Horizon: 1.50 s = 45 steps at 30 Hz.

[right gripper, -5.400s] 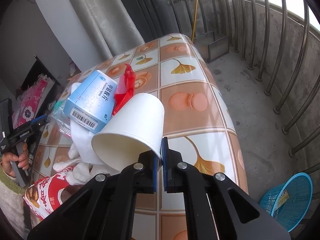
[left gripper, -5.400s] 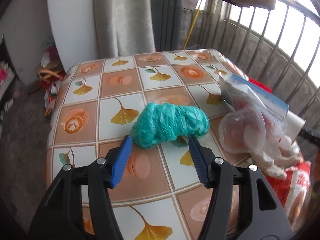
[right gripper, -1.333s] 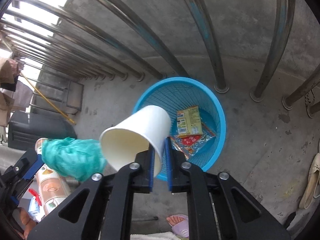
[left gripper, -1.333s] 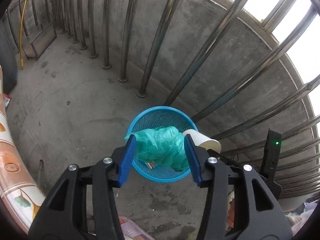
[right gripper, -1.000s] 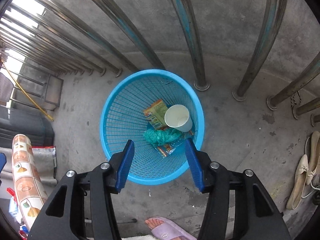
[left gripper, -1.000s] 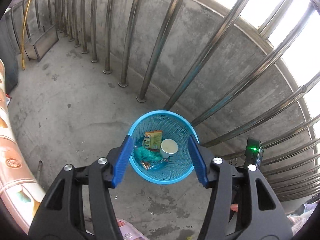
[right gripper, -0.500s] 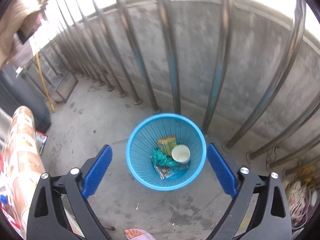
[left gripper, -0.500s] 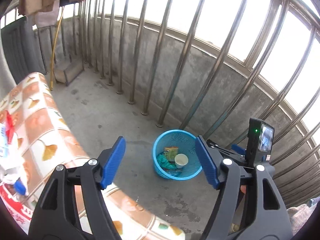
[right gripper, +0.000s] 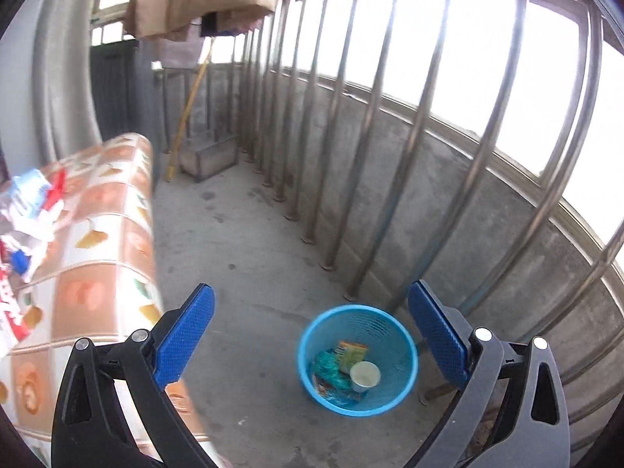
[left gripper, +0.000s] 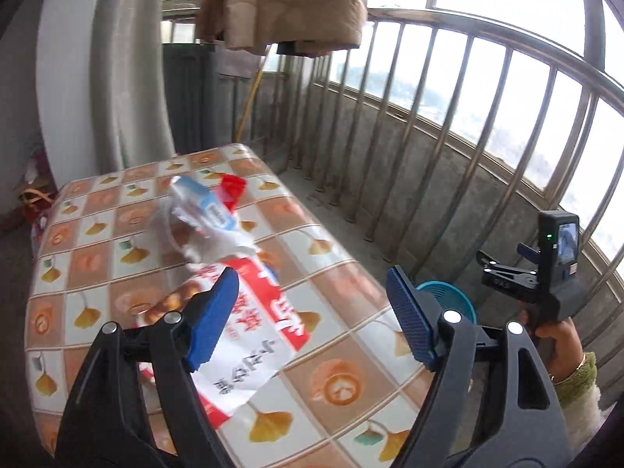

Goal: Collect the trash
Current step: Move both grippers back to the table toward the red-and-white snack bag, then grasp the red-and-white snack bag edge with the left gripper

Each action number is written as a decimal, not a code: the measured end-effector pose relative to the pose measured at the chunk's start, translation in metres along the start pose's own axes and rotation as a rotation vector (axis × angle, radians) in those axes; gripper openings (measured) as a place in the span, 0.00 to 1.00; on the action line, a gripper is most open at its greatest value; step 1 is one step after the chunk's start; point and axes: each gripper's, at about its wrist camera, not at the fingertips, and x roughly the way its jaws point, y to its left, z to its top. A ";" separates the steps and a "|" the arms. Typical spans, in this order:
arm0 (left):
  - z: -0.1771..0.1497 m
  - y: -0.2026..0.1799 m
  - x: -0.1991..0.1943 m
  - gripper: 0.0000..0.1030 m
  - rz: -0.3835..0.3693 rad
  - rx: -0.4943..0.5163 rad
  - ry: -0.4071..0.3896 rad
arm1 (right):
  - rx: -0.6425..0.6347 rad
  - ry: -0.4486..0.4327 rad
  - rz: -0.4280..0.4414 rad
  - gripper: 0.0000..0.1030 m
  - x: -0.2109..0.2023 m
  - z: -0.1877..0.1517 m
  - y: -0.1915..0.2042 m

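My left gripper (left gripper: pixel 312 312) is open and empty above the near part of the patterned table (left gripper: pixel 331 382). A red and white snack bag (left gripper: pixel 253 335) lies under it. Behind it lie a blue and white box (left gripper: pixel 202 204), clear plastic (left gripper: pixel 183 234) and a red wrapper (left gripper: pixel 232 189). My right gripper (right gripper: pixel 312 339) is open and empty over the balcony floor. The blue trash basket (right gripper: pixel 390 394) stands below it and holds a white paper cup (right gripper: pixel 364 374), a green bag (right gripper: pixel 327 366) and a yellow packet (right gripper: pixel 351 351). The basket's rim (left gripper: pixel 460 302) shows past the table edge in the left wrist view.
A steel railing (right gripper: pixel 374 117) on a concrete wall runs along the right. A tan jacket (left gripper: pixel 284 4) hangs above the far end. A grey curtain (left gripper: pixel 128 78) and a dark door stand behind the table. The right hand-held gripper (left gripper: pixel 546 273) shows in the left wrist view.
Both grippers let go of the green bag and the paper cup, which now lie in the basket. Both then rose, and the left swung back over the table.
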 end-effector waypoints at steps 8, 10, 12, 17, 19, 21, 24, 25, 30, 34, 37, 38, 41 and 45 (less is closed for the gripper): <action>-0.026 0.090 -0.023 0.73 0.137 -0.184 0.004 | 0.058 0.023 0.405 0.94 -0.025 0.019 0.079; -0.032 0.103 -0.027 0.73 0.137 -0.224 0.002 | 0.073 0.093 0.465 0.94 -0.017 0.021 0.099; -0.035 0.113 -0.029 0.73 0.150 -0.236 -0.002 | 0.088 0.142 0.534 0.94 -0.015 0.020 0.116; -0.038 0.125 -0.026 0.73 0.165 -0.251 -0.005 | 0.104 0.217 0.648 0.94 -0.019 0.012 0.145; -0.038 0.130 -0.022 0.73 0.165 -0.258 0.001 | 0.112 0.242 0.690 0.94 -0.019 0.011 0.152; -0.037 0.135 -0.019 0.73 0.150 -0.259 0.006 | 0.115 0.265 0.721 0.94 -0.020 0.010 0.160; -0.033 0.138 -0.011 0.73 0.128 -0.247 0.017 | 0.118 0.300 0.756 0.94 -0.019 0.010 0.169; -0.031 0.141 -0.008 0.73 0.116 -0.245 0.025 | 0.116 0.310 0.764 0.94 -0.019 0.011 0.174; -0.023 0.154 0.010 0.73 0.033 -0.278 0.061 | 0.116 0.338 0.806 0.91 -0.022 0.011 0.186; -0.019 0.160 0.021 0.73 0.005 -0.264 0.088 | 0.119 0.353 0.841 0.89 -0.027 0.012 0.193; -0.018 0.163 0.023 0.73 -0.036 -0.266 0.101 | 0.126 0.361 0.861 0.88 -0.029 0.014 0.195; -0.017 0.165 0.023 0.73 -0.049 -0.269 0.103 | 0.132 0.366 0.869 0.88 -0.029 0.014 0.195; -0.015 0.167 0.021 0.73 -0.077 -0.262 0.116 | 0.164 0.389 0.903 0.86 -0.028 0.013 0.196; -0.015 0.167 0.013 0.73 -0.077 -0.222 0.109 | 0.210 0.440 0.951 0.79 -0.025 0.012 0.200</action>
